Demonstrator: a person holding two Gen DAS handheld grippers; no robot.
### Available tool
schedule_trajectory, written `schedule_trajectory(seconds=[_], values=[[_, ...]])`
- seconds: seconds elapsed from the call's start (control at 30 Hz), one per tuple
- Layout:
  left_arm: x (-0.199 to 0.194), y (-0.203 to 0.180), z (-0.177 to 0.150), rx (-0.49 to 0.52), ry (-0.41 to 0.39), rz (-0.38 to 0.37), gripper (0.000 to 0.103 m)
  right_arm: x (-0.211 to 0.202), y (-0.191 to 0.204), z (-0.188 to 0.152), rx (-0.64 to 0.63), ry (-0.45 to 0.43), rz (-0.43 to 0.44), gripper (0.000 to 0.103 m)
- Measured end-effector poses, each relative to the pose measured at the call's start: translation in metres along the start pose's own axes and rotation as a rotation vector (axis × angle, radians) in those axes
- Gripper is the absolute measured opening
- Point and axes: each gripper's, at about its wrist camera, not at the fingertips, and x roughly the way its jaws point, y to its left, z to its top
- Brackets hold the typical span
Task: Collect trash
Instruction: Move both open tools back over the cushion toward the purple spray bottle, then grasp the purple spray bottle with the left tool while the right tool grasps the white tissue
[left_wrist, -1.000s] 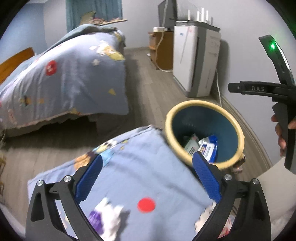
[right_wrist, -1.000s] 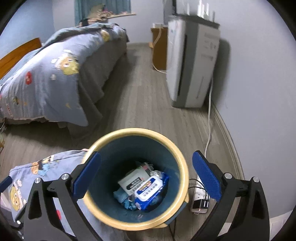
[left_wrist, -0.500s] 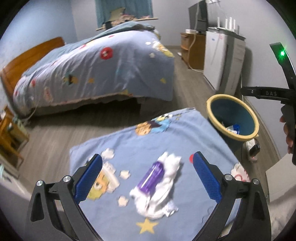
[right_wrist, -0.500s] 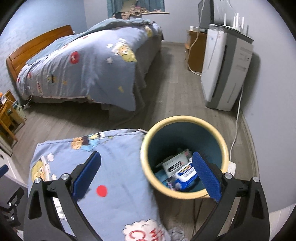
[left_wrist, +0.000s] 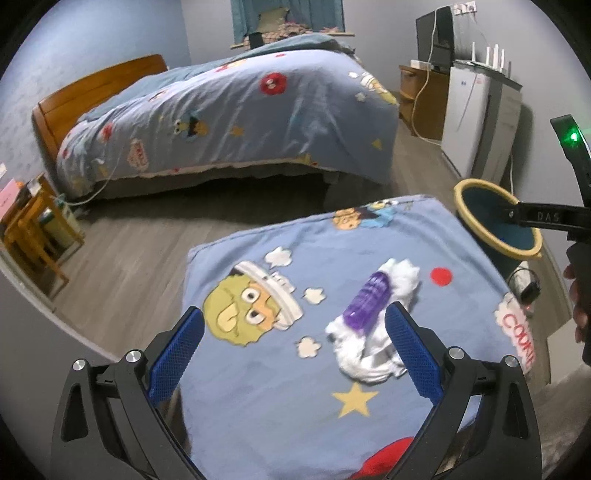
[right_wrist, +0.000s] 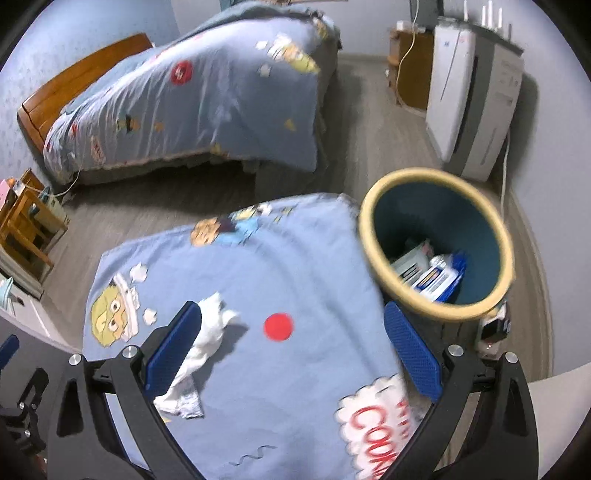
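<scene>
Bed (left_wrist: 229, 122): I see it across the room, under a blue cartoon-print duvet, with a wooden headboard (left_wrist: 92, 88) at its left end.
Near cloth (left_wrist: 332, 369): a blue cartoon sheet over a low surface right below my view, printed with a red dot (right_wrist: 278, 325) and a yellow star (left_wrist: 354, 400).
White appliance (right_wrist: 469, 92): I see it against the right-hand wall, a cord (right_wrist: 504, 166) trailing down beside it.
Wooden cabinet (left_wrist: 424, 99): just behind the appliance.
Small wooden stand (left_wrist: 33, 229): at the far left.
Floor (left_wrist: 129, 251): grey planks.
</scene>
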Motion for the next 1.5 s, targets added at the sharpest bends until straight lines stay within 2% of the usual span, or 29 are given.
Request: schedule_trajectory(seconds=[0.6, 0.8, 1.07, 1.2, 1.27, 1.37, 1.5], values=[[0.024, 0.041, -0.01, -0.055, 0.027, -0.006, 0.097, 0.058, 0.065, -0.018, -0.084, 0.093, -0.062, 0.097], [0.043, 0.048, -0.009, -0.021, 0.045, 0.052, 0.097, 0.079, 0.068, -0.018, -0.075, 0.126, -0.077, 0.097], [0.072, 0.06, -0.014, -0.078, 0.109, 0.075, 0.097, 0.106, 0.078, -0.026, -0.094, 0.176, -0.07, 0.097], [0.08, 0.061, -0.012, -0.105, 0.116, 0.061, 0.097, 0.116, 0.083, -0.03, -0.108, 0.2, -0.056, 0.097], [0.082, 0.056, -0.01, -0.091, 0.116, 0.06, 0.097, 0.124, 0.086, -0.032, -0.115, 0.219, -0.048, 0.095], [0.086, 0.049, -0.01, -0.071, 0.117, 0.054, 0.097, 0.132, 0.085, -0.035, -0.102, 0.248, -0.036, 0.082], [0.093, 0.043, -0.012, -0.052, 0.127, 0.053, 0.097, 0.141, 0.085, -0.036, -0.08, 0.281, -0.003, 0.059]])
